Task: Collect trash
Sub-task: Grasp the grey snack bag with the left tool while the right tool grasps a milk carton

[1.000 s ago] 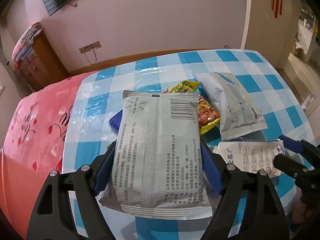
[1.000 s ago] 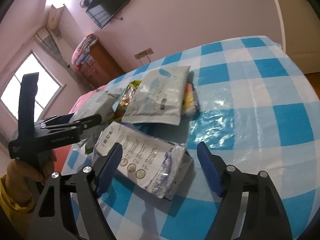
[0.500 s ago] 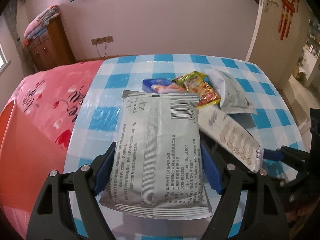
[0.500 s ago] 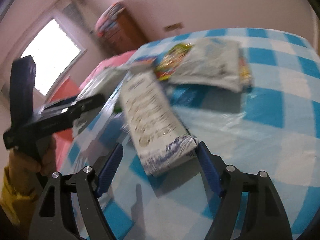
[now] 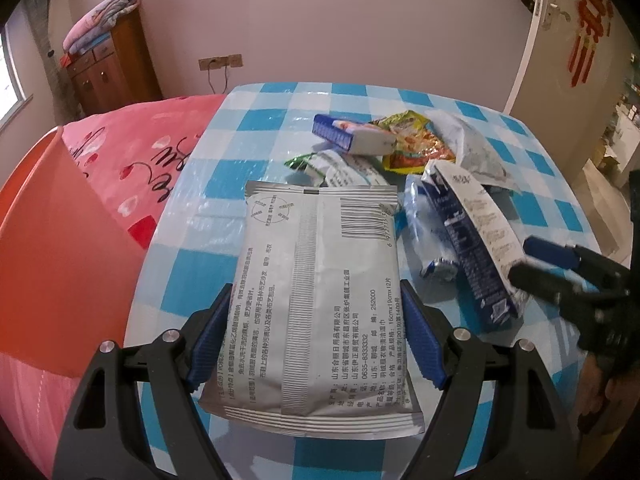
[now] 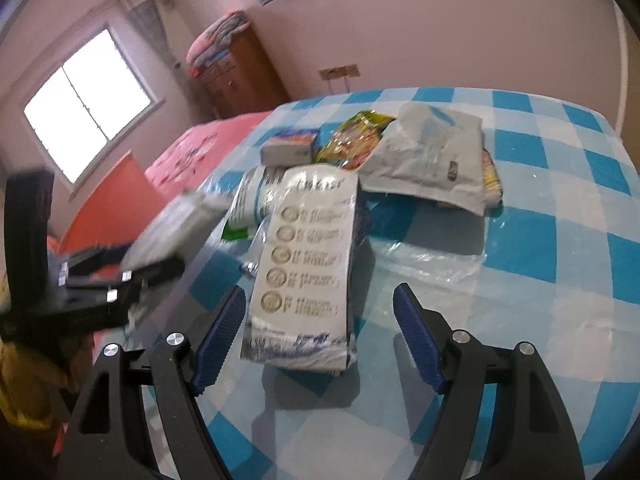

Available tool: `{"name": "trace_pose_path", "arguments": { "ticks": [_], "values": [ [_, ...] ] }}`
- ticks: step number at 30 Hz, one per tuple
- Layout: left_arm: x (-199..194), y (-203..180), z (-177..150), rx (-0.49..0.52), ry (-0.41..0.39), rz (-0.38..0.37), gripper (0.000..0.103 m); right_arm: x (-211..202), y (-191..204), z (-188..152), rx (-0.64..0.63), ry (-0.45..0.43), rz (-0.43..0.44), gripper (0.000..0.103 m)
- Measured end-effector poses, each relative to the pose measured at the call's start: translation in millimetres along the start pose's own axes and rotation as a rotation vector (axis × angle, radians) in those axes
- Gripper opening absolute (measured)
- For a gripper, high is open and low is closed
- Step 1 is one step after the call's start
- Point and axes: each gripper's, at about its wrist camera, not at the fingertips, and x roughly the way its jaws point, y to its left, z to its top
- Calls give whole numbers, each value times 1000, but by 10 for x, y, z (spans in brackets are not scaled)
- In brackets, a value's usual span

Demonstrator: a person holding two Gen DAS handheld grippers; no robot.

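My left gripper (image 5: 316, 336) is shut on a silver packet (image 5: 320, 280) with printed text and a barcode, held above the checked table's (image 5: 260, 120) left edge. The right gripper (image 6: 320, 292) stands over a blue-and-white packet (image 6: 308, 264) that lies lengthwise between its fingers. The left pad sits close against the packet and a clear gap shows at the right pad. In the left wrist view this packet (image 5: 472, 240) lies beside the right gripper (image 5: 528, 264). Behind it is a pile: a blue box (image 5: 348, 136), a yellow snack wrapper (image 5: 412, 140), a white bag (image 5: 472, 148) and a green-white wrapper (image 5: 344, 164).
An orange bin (image 5: 48, 240) stands at the left, beside the table. A pink bedspread (image 5: 132, 160) lies behind it. Crumpled clear plastic (image 6: 432, 256) lies on the cloth right of the blue-and-white packet. A wooden cabinet (image 5: 112, 68) and a door (image 5: 560, 40) are at the back.
My left gripper carried the silver packet leftwards, bringing the orange bin into view. The blue-and-white packet turned from crosswise to lengthwise between the right fingers as that gripper rolled and shifted.
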Motion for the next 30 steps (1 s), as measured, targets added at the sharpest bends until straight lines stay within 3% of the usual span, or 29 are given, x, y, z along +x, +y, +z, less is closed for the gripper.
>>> {"name": "trace_pose_path", "arguments": {
  "ticks": [2,4,10,30],
  "values": [
    [-35,0,-18,-1,-6,2,79,12,-19,31,16,-15,-6,76],
    [-80,-3,-38,2,-15,4,79,47,-17,57,38,-21,4,67],
    [-172,2,-52,6,-37,0,79,162,-49,75,97,-8,37,58],
    [-261,49,-95,43,-102,-78,79,213,96,99,85,-5,-63,62]
  ]
}}
